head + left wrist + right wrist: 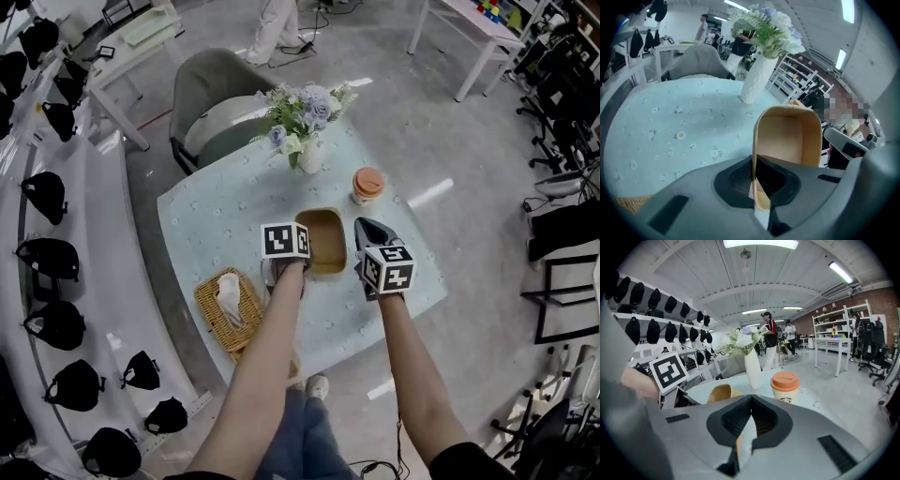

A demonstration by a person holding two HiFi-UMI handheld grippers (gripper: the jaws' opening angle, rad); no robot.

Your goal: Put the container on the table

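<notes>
A tan paper container [323,242], open at the top and empty, is held between my two grippers close over the pale blue flowered table [216,216]. Contact with the tabletop cannot be made out. My left gripper [302,257] is shut on the container's left wall. In the left gripper view that thin wall [790,136] runs straight out from between the closed jaws of the left gripper [754,180]. My right gripper [361,246] is shut on the right wall. In the right gripper view the right gripper [745,427] pinches the wall edge, and the container's rim [719,392] shows just beyond.
A white vase of flowers [309,150] stands behind the container and a coffee cup with an orange lid [367,185] to its right rear. A wicker basket holding a tissue [225,309] sits at the table's near left corner. A grey chair [211,103] stands behind the table.
</notes>
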